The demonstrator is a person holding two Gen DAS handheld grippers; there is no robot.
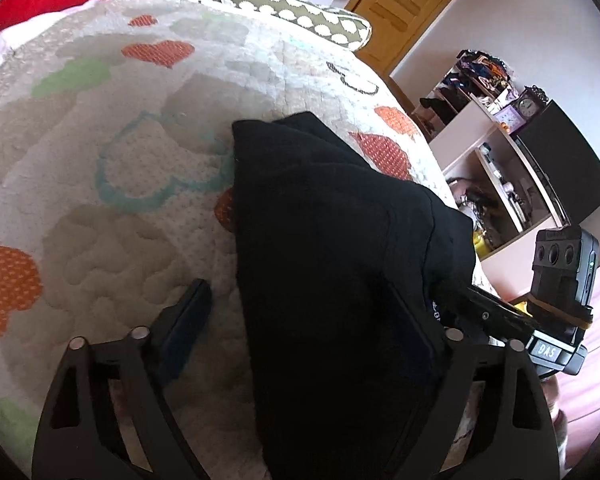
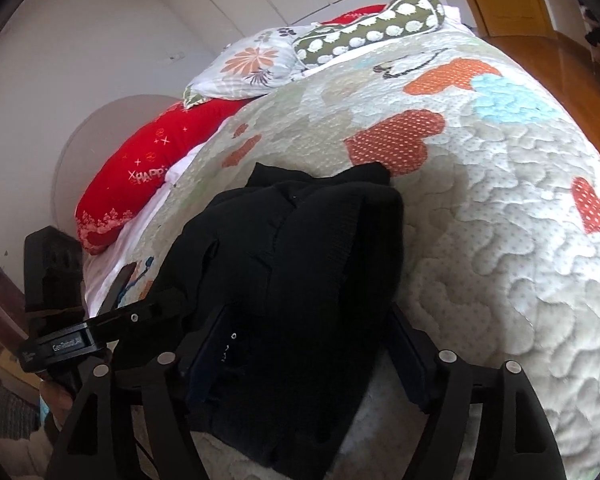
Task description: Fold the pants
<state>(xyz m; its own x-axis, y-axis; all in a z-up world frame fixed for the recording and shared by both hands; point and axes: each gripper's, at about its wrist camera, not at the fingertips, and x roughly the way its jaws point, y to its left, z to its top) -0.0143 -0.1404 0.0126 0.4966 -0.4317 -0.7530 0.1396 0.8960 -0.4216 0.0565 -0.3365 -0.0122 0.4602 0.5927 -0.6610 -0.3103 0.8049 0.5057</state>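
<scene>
Black pants (image 1: 332,264) (bunched) lie on the quilt (image 1: 100,168) between both spread, released claws.

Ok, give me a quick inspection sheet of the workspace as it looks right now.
Surface: quilt with heart patches covering the bed, lying smooth.
Job's things: black pants bunched on the quilt, partly folded, near edge draped toward both tools.
Clutter: red pillow, floral pillow and dotted pillow at the head of the bed.
Grippers: left tool wide open, pants lying between its fingers; right tool has the pants between its fingers, whether it clamps them cannot be told.
Cables: nothing seen.
Surroundings: wooden door, shelf unit crowded with small items, dark screen.
</scene>
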